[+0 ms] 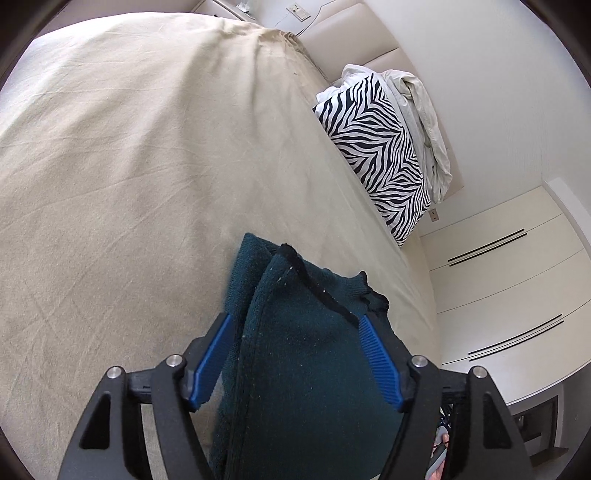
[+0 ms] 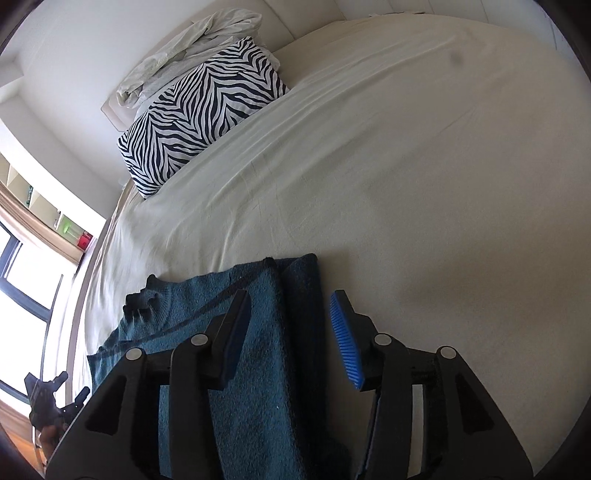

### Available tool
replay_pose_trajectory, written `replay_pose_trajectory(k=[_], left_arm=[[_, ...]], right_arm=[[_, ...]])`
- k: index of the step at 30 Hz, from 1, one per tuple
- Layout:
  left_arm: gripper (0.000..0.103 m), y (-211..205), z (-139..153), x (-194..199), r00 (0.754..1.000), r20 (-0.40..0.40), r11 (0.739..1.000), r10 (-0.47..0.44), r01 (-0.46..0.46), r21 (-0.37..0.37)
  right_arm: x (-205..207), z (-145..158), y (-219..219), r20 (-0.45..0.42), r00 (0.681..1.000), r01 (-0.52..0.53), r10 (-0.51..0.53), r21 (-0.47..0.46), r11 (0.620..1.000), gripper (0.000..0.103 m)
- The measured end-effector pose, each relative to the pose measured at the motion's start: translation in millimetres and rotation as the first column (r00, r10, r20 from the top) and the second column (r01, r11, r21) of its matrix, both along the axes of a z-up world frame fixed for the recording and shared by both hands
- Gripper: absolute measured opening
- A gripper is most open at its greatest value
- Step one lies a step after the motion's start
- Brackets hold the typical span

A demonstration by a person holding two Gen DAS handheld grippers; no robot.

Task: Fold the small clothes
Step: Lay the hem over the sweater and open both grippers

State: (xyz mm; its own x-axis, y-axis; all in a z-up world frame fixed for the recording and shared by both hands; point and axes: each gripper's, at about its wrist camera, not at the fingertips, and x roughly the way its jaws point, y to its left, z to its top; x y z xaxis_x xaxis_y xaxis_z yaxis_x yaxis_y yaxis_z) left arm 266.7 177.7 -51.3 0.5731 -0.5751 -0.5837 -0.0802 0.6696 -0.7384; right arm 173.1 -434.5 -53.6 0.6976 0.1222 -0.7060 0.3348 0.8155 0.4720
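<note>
A dark teal knit garment (image 1: 303,369) with black trim lies folded into a narrow stack on the beige bed sheet (image 1: 129,166). My left gripper (image 1: 295,318) is open, its blue pads (image 1: 212,356) on either side of the garment's end. The cloth bulges up between the jaws and covers the tip of the right pad. In the right wrist view the same garment (image 2: 255,369) runs under my right gripper (image 2: 291,295), which is open. A strip of sheet shows between the cloth and its blue right pad (image 2: 345,339).
A zebra-print pillow (image 1: 380,147) and crumpled pale bedding (image 1: 424,122) lie by the padded headboard (image 1: 354,29). The bed's edge runs close to the garment, with white wardrobe doors (image 1: 509,295) beyond it. A window (image 2: 22,295) shows at the left of the right wrist view.
</note>
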Motion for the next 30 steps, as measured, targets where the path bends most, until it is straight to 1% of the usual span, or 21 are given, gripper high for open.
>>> replay_pose_trajectory(k=[2,5,7,9,11,15,19,21,24,25,27,28,29,30], left_arm=[[0.072,0,0,-14,1.0,0.011,0.999,-0.009,0.009,0.036],[0.072,-2,-6,-36,1.0,0.005,0.997,-0.016,0.016,0.075],[0.071,-4,-12,-50,1.0,0.002,0.995,-0.019,0.019,0.101],[0.069,-9,-17,-60,1.0,0.006,0.989,-0.031,0.029,0.147],[0.065,-15,-19,-67,0.999,0.009,0.981,-0.043,0.041,0.19],[0.062,-26,-19,-74,0.998,0.025,0.964,-0.064,0.056,0.261],[0.053,-37,-21,-83,0.996,0.033,0.947,-0.083,0.068,0.314],[0.051,-42,-22,-88,0.995,0.04,0.936,-0.092,0.072,0.344],[0.048,-50,-26,-93,0.994,0.039,0.924,-0.106,0.084,0.372],[0.044,-52,-27,-94,0.993,0.034,0.921,-0.11,0.088,0.379],[0.036,-53,-30,-93,0.993,0.024,0.917,-0.113,0.095,0.387],[0.03,-53,-31,-93,0.993,0.02,0.917,-0.113,0.097,0.388],[0.026,-52,-33,-92,0.993,0.015,0.916,-0.116,0.101,0.387],[0.025,-51,-34,-92,0.993,0.012,0.916,-0.12,0.106,0.387]], right_arm=[[-12,4,15,-0.002,0.999,-0.047,0.047,-0.044,0.998,0.044],[-23,6,32,-0.02,0.996,-0.093,0.091,-0.113,0.989,0.044],[-31,2,38,-0.041,0.994,-0.102,0.098,-0.112,0.988,0.044],[-37,-2,39,-0.052,0.995,-0.096,0.091,-0.106,0.99,0.044],[-42,-4,41,-0.057,0.994,-0.096,0.09,-0.112,0.989,0.044],[-44,-9,44,-0.079,0.991,-0.118,0.108,-0.135,0.984,0.043],[-47,-13,52,-0.095,0.988,-0.139,0.125,-0.159,0.977,0.041],[-53,-13,54,-0.095,0.989,-0.132,0.116,-0.173,0.976,0.037],[-61,-13,54,-0.099,0.989,-0.128,0.111,-0.182,0.975,0.024],[-63,-13,56,-0.106,0.988,-0.132,0.112,-0.2,0.971,0.018],[-65,-13,56,-0.11,0.987,-0.137,0.116,-0.214,0.967,0.015],[-67,-12,54,-0.107,0.988,-0.131,0.111,-0.21,0.969,0.012],[-67,-12,52,-0.105,0.989,-0.123,0.103,-0.204,0.971,0.01],[-68,-12,51,-0.102,0.99,-0.114,0.096,-0.196,0.974,0.01]])
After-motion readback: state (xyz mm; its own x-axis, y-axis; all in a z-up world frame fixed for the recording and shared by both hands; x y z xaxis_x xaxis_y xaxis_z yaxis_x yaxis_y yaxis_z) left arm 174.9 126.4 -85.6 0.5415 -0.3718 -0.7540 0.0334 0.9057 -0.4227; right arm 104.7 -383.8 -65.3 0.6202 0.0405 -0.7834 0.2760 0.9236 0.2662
